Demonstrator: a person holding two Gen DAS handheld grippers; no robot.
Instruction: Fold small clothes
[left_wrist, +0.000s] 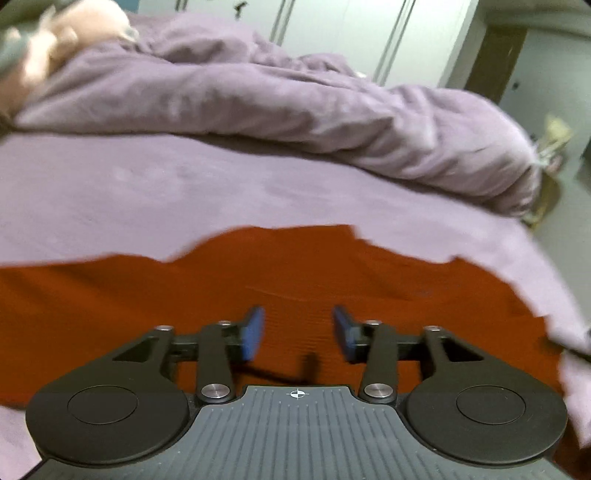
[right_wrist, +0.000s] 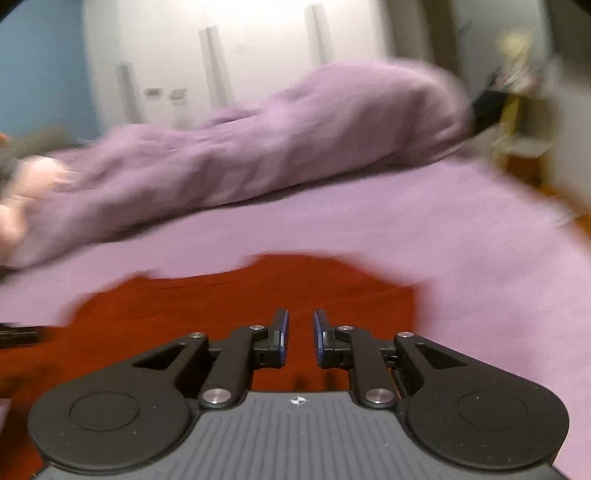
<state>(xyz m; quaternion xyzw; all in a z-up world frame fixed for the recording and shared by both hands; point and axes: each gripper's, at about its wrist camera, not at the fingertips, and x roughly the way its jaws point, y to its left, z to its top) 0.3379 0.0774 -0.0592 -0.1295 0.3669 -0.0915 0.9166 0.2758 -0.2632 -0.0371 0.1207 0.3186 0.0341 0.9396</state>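
Red knit garment flat on the lavender bed sheet, light, limp.
Left tongs half open, right tongs narrowly apart, both empty above it; pinch an edge or corner.

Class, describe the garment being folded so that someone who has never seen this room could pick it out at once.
Start at the bed covered by a lilac sheet, with a rumpled lilac duvet heaped along its far side. On the near, flat part of the sheet lies the rust-red garment, spread out under both grippers. It is the only red thing on the bed.
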